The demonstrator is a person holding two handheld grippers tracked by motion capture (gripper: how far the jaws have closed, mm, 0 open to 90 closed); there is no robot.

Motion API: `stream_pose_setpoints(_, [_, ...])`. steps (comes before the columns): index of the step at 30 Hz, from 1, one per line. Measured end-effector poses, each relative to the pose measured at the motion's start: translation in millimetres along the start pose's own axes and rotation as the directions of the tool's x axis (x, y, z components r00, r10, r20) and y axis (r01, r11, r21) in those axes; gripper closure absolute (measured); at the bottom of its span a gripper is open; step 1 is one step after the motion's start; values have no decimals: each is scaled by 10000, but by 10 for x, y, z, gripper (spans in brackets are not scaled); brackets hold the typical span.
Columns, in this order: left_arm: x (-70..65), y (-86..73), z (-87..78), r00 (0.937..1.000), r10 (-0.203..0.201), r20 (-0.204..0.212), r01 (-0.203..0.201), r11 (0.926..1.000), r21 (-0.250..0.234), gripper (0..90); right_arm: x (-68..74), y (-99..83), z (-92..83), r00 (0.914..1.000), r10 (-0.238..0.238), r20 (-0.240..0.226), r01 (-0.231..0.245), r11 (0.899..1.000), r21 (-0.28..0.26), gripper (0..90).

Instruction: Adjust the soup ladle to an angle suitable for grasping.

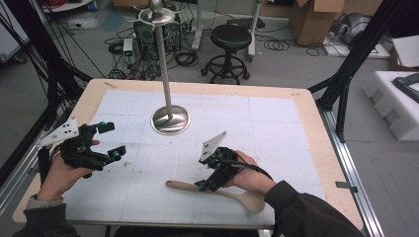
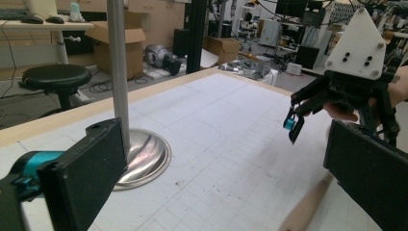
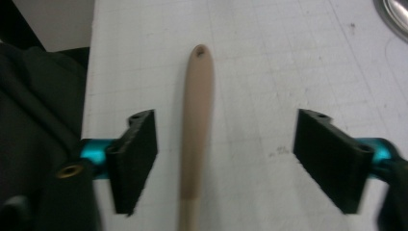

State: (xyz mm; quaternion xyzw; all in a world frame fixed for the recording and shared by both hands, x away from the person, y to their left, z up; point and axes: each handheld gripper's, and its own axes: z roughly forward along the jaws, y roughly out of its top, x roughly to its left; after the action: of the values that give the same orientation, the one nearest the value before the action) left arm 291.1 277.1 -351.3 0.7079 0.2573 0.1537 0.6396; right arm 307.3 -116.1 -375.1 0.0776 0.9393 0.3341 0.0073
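The wooden spoon [image 1: 217, 191] lies flat at the near side of the table [image 1: 306, 148]. The right gripper [image 3: 226, 161] hangs above its handle, jaws apart; lower it straight, then close. The left gripper [image 1: 112, 140] waits open.

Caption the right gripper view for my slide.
Open right gripper above a wooden spoon's handle on the gridded mat.

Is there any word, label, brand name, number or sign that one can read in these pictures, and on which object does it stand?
No readable text in any view.
Wooden spoon: bare wood, only a hole at the handle end.
White mat on the table: a printed grid, no figures legible.
Metal stand: plain.
Grey plates on the left gripper and right gripper: only screw holes.
Cardboard boxes in the background: any print is too blurred to read.
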Motion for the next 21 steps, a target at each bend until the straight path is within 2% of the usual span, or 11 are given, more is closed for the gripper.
stream_pose_setpoints(2, [-1, -1, 3, 10000, -33, -5, 33, 10000, -6, 18, 20, -35, -68, 9999, -154, 77, 153, 9999, 8, 156])
stream_pose_setpoints(4, [-1, -1, 4, 10000, -27, 32, 27, 10000, -13, 18, 36, -51, -99, 10000, -68, 5, 68, 9999, 77, 150])
stream_pose_setpoints(5, [0, -1, 4, 10000, -32, 59, 32, 10000, -10, 18, 69, -91, -157, 9996, -171, 219, 169, 9998, 72, 143])
stream_pose_setpoints(7, [0, -3, 7, 10000, -61, 49, 61, 10000, -8, 18, 87, -126, -189, 10000, -70, 42, 69, 9997, 223, 111])
stream_pose_setpoints(8, [1, -3, 7, 10000, -60, 52, 60, 10000, -12, 18, 103, -148, -198, 10000, 48, 64, -50, 9995, 326, 99])
stream_pose_setpoints(13, [-3, -4, 3, 10000, -29, 75, 29, 10000, 0, 18, 164, -279, -225, 9996, -32, 285, 5, 9955, 952, 99])
stream_pose_setpoints(21, [-2, -7, -5, 10000, -44, 66, 44, 10000, -5, 18, 167, -358, -219, 9997, 155, 187, -183, 9876, 1558, 98])
